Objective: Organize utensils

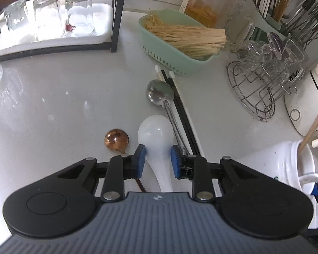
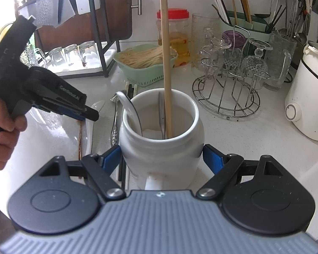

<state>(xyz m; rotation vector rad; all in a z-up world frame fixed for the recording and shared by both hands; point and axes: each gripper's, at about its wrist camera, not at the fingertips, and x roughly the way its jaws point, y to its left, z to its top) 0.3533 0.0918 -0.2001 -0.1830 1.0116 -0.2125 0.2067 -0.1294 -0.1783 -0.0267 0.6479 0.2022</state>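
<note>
Straddling glossy white ceramic spoon [image 1: 155,135], blue-padded left gripper [image 1: 156,158]

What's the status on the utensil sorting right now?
Left gripper straddling white spoon, pads not clearly pressing. Right gripper clamped on white jar. Steel spoon, chopsticks alongside.

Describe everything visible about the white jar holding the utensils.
The white jar is glossy, ceramic-looking, with a rounded body and wide open mouth. It stands upright on the pale counter, clamped at its sides by the right hand-held gripper. Inside lean a wooden stick, a white spoon and a metal utensil.
</note>
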